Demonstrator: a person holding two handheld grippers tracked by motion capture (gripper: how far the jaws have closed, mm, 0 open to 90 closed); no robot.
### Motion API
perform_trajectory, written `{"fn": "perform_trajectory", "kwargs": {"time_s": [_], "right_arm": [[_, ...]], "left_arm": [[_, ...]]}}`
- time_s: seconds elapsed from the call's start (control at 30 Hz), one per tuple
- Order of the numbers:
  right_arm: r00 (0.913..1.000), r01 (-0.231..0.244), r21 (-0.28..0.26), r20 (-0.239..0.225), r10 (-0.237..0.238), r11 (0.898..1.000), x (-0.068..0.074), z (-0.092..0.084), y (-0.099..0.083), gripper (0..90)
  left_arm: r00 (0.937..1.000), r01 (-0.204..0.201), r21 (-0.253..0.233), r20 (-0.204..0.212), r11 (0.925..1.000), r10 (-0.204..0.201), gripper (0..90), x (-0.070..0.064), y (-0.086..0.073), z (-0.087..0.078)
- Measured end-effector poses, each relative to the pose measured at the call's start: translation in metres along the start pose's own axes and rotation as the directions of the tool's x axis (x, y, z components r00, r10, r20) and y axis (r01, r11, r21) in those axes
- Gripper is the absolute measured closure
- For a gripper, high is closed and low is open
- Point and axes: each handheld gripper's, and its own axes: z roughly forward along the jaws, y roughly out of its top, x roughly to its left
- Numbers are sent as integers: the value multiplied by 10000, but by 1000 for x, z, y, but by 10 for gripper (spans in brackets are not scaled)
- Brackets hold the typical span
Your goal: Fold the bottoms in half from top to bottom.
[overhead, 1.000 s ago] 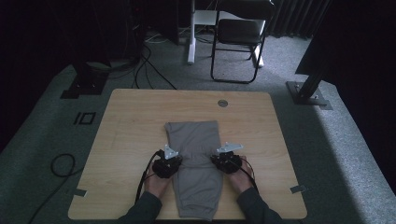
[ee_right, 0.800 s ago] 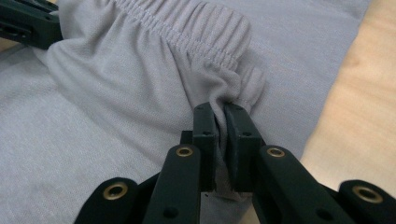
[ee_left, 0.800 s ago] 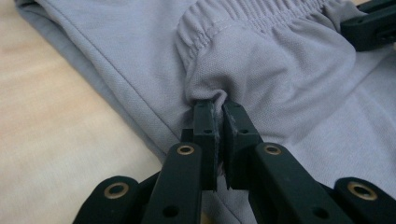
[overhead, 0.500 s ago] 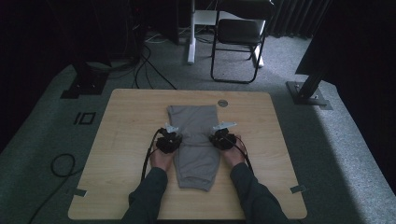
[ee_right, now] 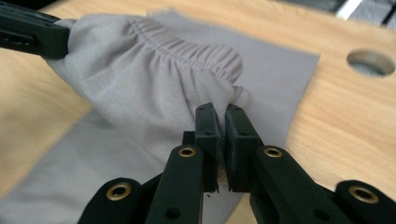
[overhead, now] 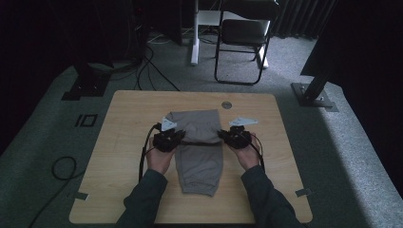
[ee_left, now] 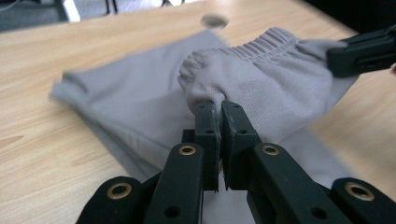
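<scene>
You're working one garment: grey shorts, soft matte knit with a gathered elastic waistband whose ribbing is showing clearly in both gripper views. They're lying along the middle of the desk, hem end toward you and flat. The waistband end is lifted off the wood and folding over the rest of the cloth.

Left gripper: fingers are clenching one corner of the waistband, with cloth bunching into a rounded knob right above the tips. Right gripper: fingers are clamping the opposite waistband corner, same bunching. Between the two pinches the band is stretching in a shallow sagging curve, wrinkled where the elastic gathers and smooth below.

Counts: two grippers, each with two black hard-plastic fingers, brass-coloured pivots on the links, and a grey three-cornered plate on top. Two hands, one behind each gripper, in dark sleeves. One pair of shorts.

The desk is a single light wood-grain slab with rounded corners, and one round grommet hole is sitting near the far edge, just beyond the cloth. Two bits of tape are showing near your edge of the desk, one on each side.

Beyond the desk: grey carpet, one black metal-framed chair, dark cables trailing across the floor at far left, and a cable loop lying on the carpet off the left edge.
</scene>
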Motion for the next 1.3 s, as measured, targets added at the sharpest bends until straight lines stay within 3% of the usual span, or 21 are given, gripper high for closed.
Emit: {"fn": "perform_trajectory", "kwargs": {"time_s": [0.03,0.1,0.13,0.2,0.27,0.3,0.37,0.4,0.5,0.53,0.57,0.6,0.63,0.7,0.8,0.9,0.93,1.0,1.1,1.17,1.3], "right_arm": [[9995,309,-221,-59,-310,9993,9,-15,-1,852],[9986,510,-232,-97,-512,9984,14,-21,-3,852],[9968,782,-199,-151,-785,9967,25,-28,-11,851],[9962,843,-89,-215,-845,9964,29,-29,-18,851],[9944,1009,281,-331,-999,9945,35,-25,-34,849],[9938,1057,812,-418,-1026,9911,39,-15,-53,849],[9949,914,1036,-515,-864,9904,40,-10,-62,849],[9962,755,1437,-545,-683,9867,40,-1,-76,849],[9957,727,1801,-694,-611,9810,39,6,-84,795],[9957,727,1801,-694,-611,9810,39,6,-84,795],[9954,762,1779,-709,-645,9811,38,2,-80,693],[9954,762,1779,-709,-645,9811,38,2,-80,693],[9958,635,1368,-736,-538,9886,33,-5,-73,663],[9973,439,1084,-630,-372,9931,27,-10,-66,670],[9988,284,1086,-424,-239,9937,22,-10,-61,712],[9999,163,1524,-28,-160,9882,16,3,-57,806],[9994,202,1967,241,-254,9802,12,15,-59,830],[9995,105,2117,261,-164,9773,11,20,-60,832],[9994,204,2167,233,-261,9760,13,28,-63,841],[9995,175,2175,222,-229,9759,13,29,-62,841],[9978,-196,1855,-593,311,9824,11,27,-63,821]], "left_arm": [[9999,-70,-104,73,9999,71,867,-4,-2,-7],[9997,-183,-149,183,9997,186,867,-12,-12,-18],[9991,-365,205,200,9991,361,866,-18,-28,-20],[9988,-482,426,151,9979,476,864,-20,-37,-19],[9993,-314,877,227,9957,295,861,-19,-55,-12],[9995,-160,1107,302,9937,128,858,-17,-64,-8],[9994,-40,1515,333,9884,-11,856,-17,-77,0],[9993,-143,1938,361,9809,75,848,-18,-88,8],[9989,-22,1984,460,9801,-71,797,-17,-93,11],[9982,41,2002,572,9798,-158,797,-15,-92,10],[9977,28,1891,655,9820,-155,722,-13,-86,5],[9977,28,1891,655,9820,-155,694,-13,-86,5],[9974,66,1758,696,9844,-191,687,-11,-83,1],[9958,294,1465,818,9888,-418,685,-5,-75,-5],[9978,470,1250,411,9910,-525,720,4,-63,-4],[9983,546,1663,89,9846,-569,866,13,-57,13],[9987,491,2099,19,9765,-506,900,16,-57,27],[9990,417,2263,31,9732,-436,900,16,-58,33],[9999,114,2607,16,9654,-122,900,12,-61,46],[9999,106,2470,52,9689,-123,892,10,-62,49],[9997,86,2352,211,9719,-140,838,4,-61,46]]}}
